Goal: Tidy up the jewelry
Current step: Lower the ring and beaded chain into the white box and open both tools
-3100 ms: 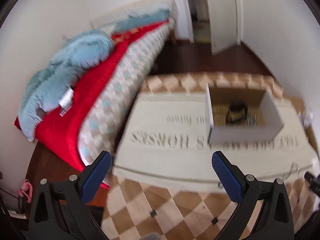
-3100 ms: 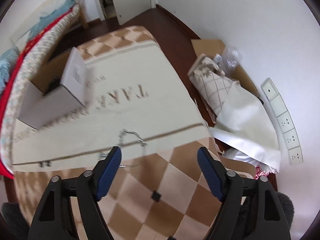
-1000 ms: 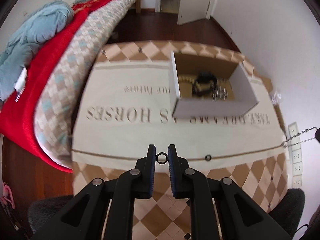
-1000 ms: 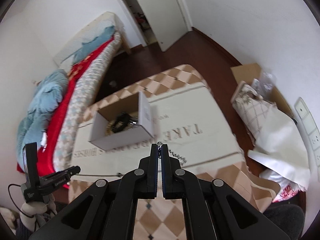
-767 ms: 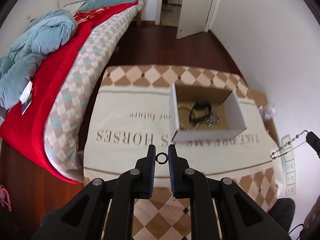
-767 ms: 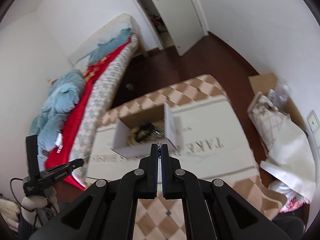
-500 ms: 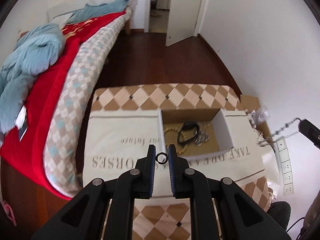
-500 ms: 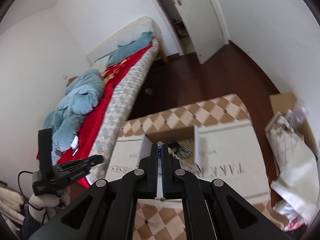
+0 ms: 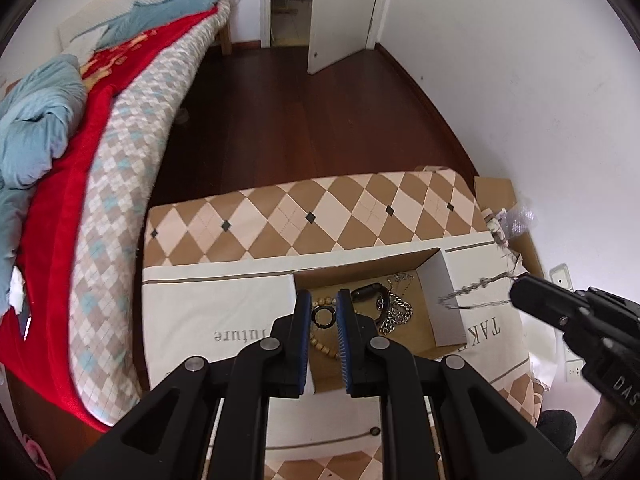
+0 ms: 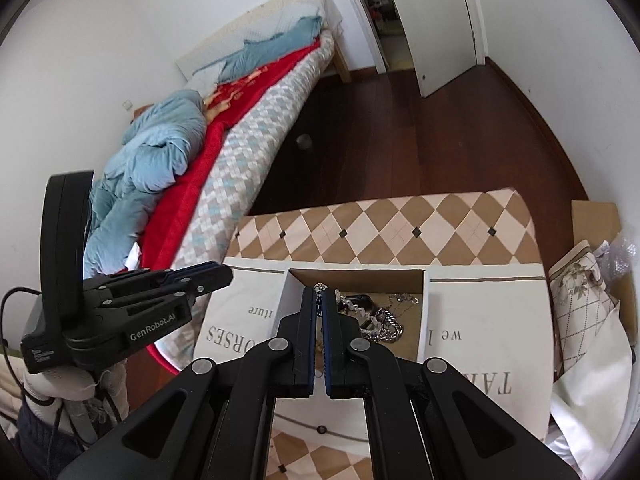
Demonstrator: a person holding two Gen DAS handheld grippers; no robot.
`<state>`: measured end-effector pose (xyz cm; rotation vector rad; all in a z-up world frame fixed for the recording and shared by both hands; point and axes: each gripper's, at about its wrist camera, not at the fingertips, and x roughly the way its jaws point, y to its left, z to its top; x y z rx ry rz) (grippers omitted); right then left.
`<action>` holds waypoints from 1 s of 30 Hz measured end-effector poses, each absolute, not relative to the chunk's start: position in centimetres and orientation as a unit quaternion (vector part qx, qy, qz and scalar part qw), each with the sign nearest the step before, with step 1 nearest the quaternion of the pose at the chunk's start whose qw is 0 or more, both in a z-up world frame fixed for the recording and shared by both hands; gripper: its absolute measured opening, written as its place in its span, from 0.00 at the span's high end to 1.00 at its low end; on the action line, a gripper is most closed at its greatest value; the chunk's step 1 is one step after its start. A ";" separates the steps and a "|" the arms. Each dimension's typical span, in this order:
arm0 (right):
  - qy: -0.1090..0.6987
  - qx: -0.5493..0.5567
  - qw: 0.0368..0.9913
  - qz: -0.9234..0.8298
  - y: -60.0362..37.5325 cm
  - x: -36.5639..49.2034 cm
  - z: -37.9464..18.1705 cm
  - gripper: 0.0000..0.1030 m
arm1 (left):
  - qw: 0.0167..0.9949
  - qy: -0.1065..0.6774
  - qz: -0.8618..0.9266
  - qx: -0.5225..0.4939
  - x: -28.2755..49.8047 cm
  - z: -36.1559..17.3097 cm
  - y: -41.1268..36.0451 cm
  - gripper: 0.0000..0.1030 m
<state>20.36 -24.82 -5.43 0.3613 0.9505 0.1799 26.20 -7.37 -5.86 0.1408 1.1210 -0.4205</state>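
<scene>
Two grippers hang above my open cardboard box [image 9: 444,280]: left gripper [image 9: 324,316] pinches a dark metal ring [image 9: 323,317], right gripper [image 10: 319,294] clamps a silver chain [image 9: 472,292]; beads, watch, chains lie inside.

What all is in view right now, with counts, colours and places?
Ring: one, dark, pinched in the left gripper above the box.
Chain: one, silver, hanging from the right gripper over the box's right wall.
Box: one, white outside and brown inside, open, on the table.
Jewelry in box: dark band, silver chains, tan beads.
Small ring: one, on the table's near edge.
Table: one, brown and cream diamond cover under a cream lettered cloth.
Bed: one, red blanket, blue duvet, left.
Door: one, white, ajar, far end.
Left gripper: shut on ring.
Right gripper: shut on chain.
</scene>
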 end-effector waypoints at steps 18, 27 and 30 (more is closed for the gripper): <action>0.563 0.158 0.808 0.067 -27.0 25.9 -13.1 0.88 | 0.786 0.591 -0.167 0.070 29.7 -12.7 -9.3 0.76; 0.552 0.060 0.830 -0.047 -27.0 23.8 -13.1 0.00 | 0.846 0.514 -0.088 0.112 28.1 -10.5 -7.5 0.00; 0.551 0.033 0.830 -0.081 -26.3 22.7 -14.1 0.00 | 0.853 0.501 -0.075 0.126 26.8 -11.0 -6.9 0.00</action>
